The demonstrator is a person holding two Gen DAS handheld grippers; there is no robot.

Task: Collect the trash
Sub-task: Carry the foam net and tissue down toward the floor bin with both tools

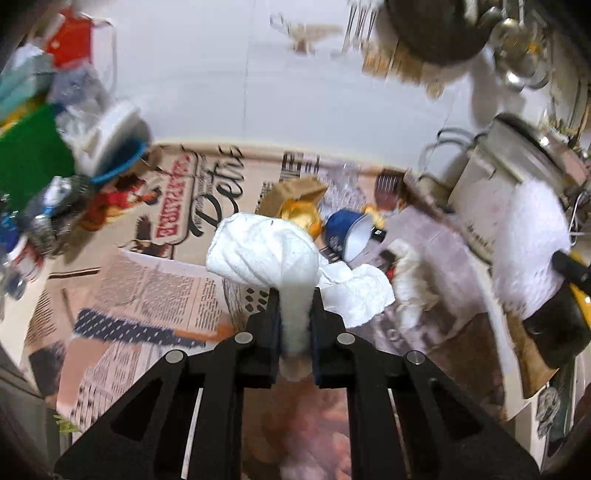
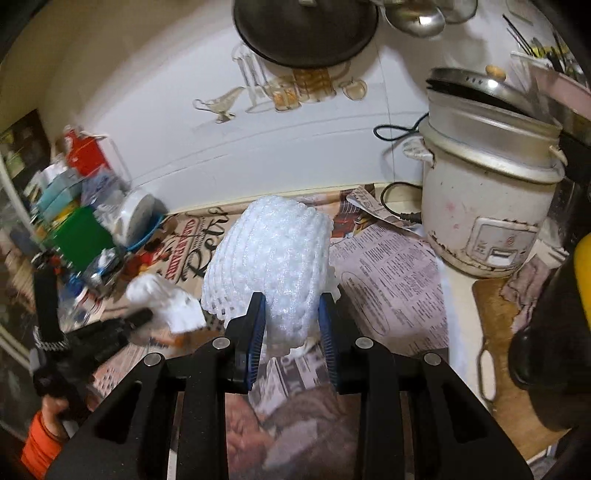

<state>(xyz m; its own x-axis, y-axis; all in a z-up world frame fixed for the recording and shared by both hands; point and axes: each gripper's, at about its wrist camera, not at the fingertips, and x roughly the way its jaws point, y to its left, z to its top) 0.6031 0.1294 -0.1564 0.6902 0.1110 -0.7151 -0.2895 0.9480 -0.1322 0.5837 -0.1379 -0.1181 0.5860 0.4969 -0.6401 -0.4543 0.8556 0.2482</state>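
Note:
In the left wrist view my left gripper (image 1: pixel 295 299) is shut on a crumpled white tissue (image 1: pixel 266 254), held above the newspaper-covered counter (image 1: pixel 155 295). On the paper behind it lie a second crumpled tissue (image 1: pixel 360 295), a tipped blue cup (image 1: pixel 347 229), a gold wrapper (image 1: pixel 301 216) and a brown paper bag (image 1: pixel 295 192). In the right wrist view my right gripper (image 2: pixel 291 299) is shut on a white foam fruit net (image 2: pixel 269 254), also clear of the counter. The left gripper (image 2: pixel 110 332) with its tissue (image 2: pixel 166 299) shows at lower left, held by a hand in an orange sleeve (image 2: pixel 40 443).
A white rice cooker (image 2: pixel 487 206) with its cord stands at the back right, and a wooden cutting board (image 2: pixel 506 332) lies in front of it. Boxes, a green container (image 2: pixel 81 236) and a white lid (image 2: pixel 136 218) crowd the left end. A dark pan (image 2: pixel 306 29) hangs on the wall.

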